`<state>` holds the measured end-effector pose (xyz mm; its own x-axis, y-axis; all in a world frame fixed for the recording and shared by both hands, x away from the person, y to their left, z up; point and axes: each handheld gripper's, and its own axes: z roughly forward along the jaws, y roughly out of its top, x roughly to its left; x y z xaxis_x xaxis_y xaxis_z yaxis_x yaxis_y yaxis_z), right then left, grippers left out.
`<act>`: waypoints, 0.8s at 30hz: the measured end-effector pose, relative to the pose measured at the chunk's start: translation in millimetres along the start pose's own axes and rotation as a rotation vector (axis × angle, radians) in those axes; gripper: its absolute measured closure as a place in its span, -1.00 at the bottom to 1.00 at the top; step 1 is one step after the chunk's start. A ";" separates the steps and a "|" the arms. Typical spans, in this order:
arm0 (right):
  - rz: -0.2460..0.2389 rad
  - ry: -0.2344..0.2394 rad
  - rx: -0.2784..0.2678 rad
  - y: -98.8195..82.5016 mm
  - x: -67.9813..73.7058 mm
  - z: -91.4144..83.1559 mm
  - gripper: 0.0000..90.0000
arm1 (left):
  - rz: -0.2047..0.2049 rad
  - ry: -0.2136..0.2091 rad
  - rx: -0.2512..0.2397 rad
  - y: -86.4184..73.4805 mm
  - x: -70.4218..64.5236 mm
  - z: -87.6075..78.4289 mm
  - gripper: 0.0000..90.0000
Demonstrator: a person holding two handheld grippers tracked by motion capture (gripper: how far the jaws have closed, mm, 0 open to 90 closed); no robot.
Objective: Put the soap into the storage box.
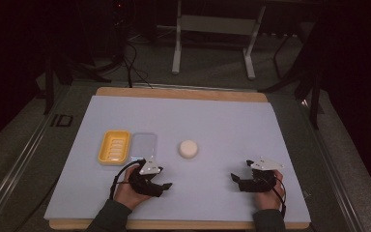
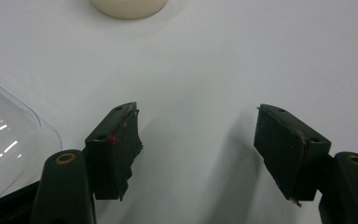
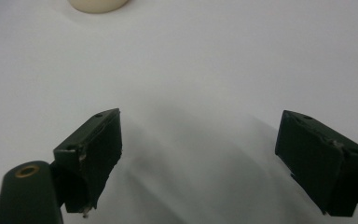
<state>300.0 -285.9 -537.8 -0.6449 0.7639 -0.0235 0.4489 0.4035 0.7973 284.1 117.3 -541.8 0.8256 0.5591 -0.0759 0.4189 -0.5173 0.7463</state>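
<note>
A round cream soap bar (image 1: 188,148) lies on the white mat (image 1: 232,121), near its middle. To its left a yellow ridged soap dish (image 1: 114,146) sits beside a clear plastic lid (image 1: 143,145). My left gripper (image 1: 163,178) rests low on the mat, just in front of the lid, jaws open and empty. The left gripper view has the gripper (image 2: 198,135) facing the soap (image 2: 128,7), with the lid (image 2: 4,140) at its left. My right gripper (image 1: 240,170) stands open and empty at the front right. In its own view the right gripper (image 3: 198,144) has the soap (image 3: 98,4) far ahead.
The mat lies on a wooden board (image 1: 183,93) whose edge shows at the back and front. Beyond the table, a white stand's legs (image 1: 176,53) and cables rest on the dark floor. A metal rail (image 1: 24,154) runs along the left side.
</note>
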 end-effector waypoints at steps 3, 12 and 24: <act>-0.002 -0.002 0.001 0.0 0.5 -0.1 -0.68 | 0.001 -0.006 -0.004 -0.1 -0.1 -0.4 -0.29; -0.005 -0.003 -0.007 -0.2 0.9 -0.8 -0.68 | 0.026 0.013 -0.019 2.9 -0.8 -3.0 -0.24; -0.017 -0.017 -0.011 -0.5 2.7 -1.3 -0.68 | 0.088 0.034 0.013 28.4 3.8 -1.9 -0.28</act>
<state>297.2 -284.7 -537.4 -0.6420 0.7653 -0.0474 0.4308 0.4112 0.8033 298.4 106.0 -519.6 0.8461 0.5329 0.0120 0.3505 -0.5731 0.7407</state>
